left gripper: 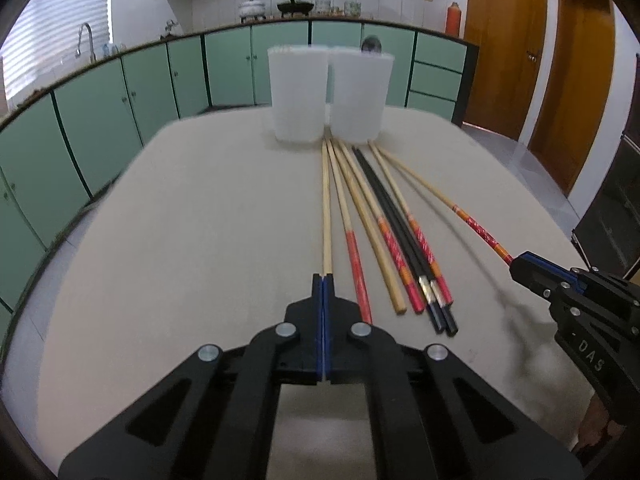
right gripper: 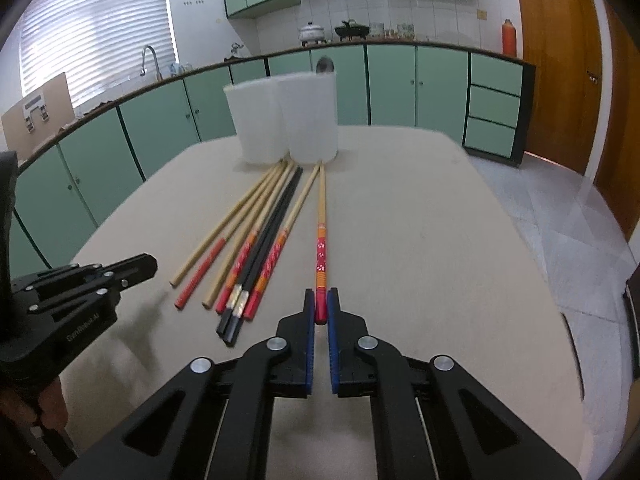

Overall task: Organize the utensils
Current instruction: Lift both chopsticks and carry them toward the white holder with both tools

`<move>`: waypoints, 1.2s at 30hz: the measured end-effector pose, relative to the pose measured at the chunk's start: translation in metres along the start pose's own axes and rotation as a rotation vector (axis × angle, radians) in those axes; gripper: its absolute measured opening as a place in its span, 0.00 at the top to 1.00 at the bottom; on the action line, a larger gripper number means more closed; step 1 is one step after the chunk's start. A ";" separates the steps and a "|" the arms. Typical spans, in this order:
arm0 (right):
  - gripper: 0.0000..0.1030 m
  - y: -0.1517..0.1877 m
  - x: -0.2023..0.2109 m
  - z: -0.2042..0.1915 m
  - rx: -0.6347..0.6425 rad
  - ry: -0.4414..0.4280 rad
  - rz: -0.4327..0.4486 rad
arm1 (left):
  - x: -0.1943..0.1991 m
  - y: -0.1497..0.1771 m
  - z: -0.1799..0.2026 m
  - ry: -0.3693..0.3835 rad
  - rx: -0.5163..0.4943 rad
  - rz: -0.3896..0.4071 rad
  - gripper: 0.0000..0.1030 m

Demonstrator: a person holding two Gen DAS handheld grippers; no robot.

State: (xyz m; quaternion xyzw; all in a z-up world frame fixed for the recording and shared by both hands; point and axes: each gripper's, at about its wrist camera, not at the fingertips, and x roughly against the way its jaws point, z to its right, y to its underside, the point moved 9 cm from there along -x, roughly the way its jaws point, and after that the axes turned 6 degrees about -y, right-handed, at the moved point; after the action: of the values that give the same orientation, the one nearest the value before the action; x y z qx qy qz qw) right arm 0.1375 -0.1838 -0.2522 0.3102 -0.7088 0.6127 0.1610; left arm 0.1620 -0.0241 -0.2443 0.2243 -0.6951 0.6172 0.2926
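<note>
On the table [left gripper: 180, 220], the left gripper [left gripper: 322, 280] was clamped on a plain chopstick [left gripper: 327, 208] and the right gripper [right gripper: 320, 300] on a red-ended chopstick [right gripper: 321, 216]; lifting both slowly toward the white cups [right gripper: 288, 120] seemed wisest.

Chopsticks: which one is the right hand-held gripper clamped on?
The rightmost chopstick, the one with the red-and-orange patterned handle, lying apart from the bunch. The right hand-held gripper pinches its red end; no other chopstick sits between those pads.

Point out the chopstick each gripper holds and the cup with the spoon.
Plain chopstick [left gripper: 327, 216], left wrist view, mid-shaft.
Red-patterned chopstick [right gripper: 321, 256], right wrist view, patterned handle.
Right cup [left gripper: 358, 96], left wrist view, front wall.
</note>
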 end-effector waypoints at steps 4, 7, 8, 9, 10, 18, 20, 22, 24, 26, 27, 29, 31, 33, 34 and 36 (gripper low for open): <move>0.94 -0.018 0.014 -0.001 0.014 -0.005 0.043 | 0.017 -0.016 -0.002 -0.009 0.000 0.055 1.00; 0.94 -0.036 0.026 -0.002 0.028 -0.012 0.079 | 0.034 -0.036 -0.007 -0.015 0.008 0.118 1.00; 0.94 -0.043 0.030 -0.002 0.032 -0.015 0.092 | 0.039 -0.041 -0.008 -0.014 0.013 0.132 1.00; 0.94 -0.050 0.034 -0.003 0.036 -0.016 0.104 | 0.044 -0.047 -0.010 -0.013 0.018 0.150 1.00; 0.94 -0.058 0.039 -0.003 0.042 -0.017 0.119 | 0.048 -0.054 -0.011 -0.013 0.023 0.166 1.00; 0.94 -0.117 0.069 -0.003 0.027 -0.067 0.210 | 0.080 -0.113 -0.020 0.015 0.055 0.287 1.00; 0.94 -0.132 0.074 -0.001 0.026 -0.072 0.227 | 0.085 -0.126 -0.021 0.021 0.057 0.312 1.00; 0.94 -0.143 0.078 0.001 0.020 -0.080 0.241 | 0.088 -0.135 -0.022 0.029 0.060 0.323 1.00; 0.94 -0.152 0.081 0.004 0.013 -0.082 0.251 | 0.086 -0.137 -0.025 0.036 0.066 0.314 1.00; 0.94 -0.149 0.081 0.008 0.009 -0.070 0.247 | 0.076 -0.127 -0.024 0.040 0.055 0.278 1.00; 0.94 -0.145 0.081 0.009 0.005 -0.066 0.245 | 0.071 -0.120 -0.023 0.042 0.050 0.255 1.00; 0.94 -0.134 0.083 0.012 -0.003 -0.050 0.246 | 0.057 -0.101 -0.022 0.049 0.040 0.200 1.00; 0.94 -0.122 0.087 0.014 0.003 -0.017 0.246 | 0.043 -0.080 -0.019 0.050 0.030 0.148 1.00; 0.94 -0.105 0.089 0.016 0.000 0.007 0.236 | 0.034 -0.063 -0.014 0.069 0.018 0.111 1.00; 0.94 -0.098 0.088 0.017 -0.005 0.009 0.222 | 0.027 -0.051 -0.010 0.077 0.005 0.080 1.00; 0.94 -0.081 0.084 0.019 -0.014 0.016 0.187 | 0.015 -0.033 -0.004 0.081 -0.015 0.038 0.99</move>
State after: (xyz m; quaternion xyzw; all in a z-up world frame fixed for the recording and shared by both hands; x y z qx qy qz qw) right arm 0.1290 -0.2267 -0.1424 0.2366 -0.7377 0.6225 0.1110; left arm 0.1734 -0.0239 -0.2098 0.1838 -0.6915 0.6259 0.3102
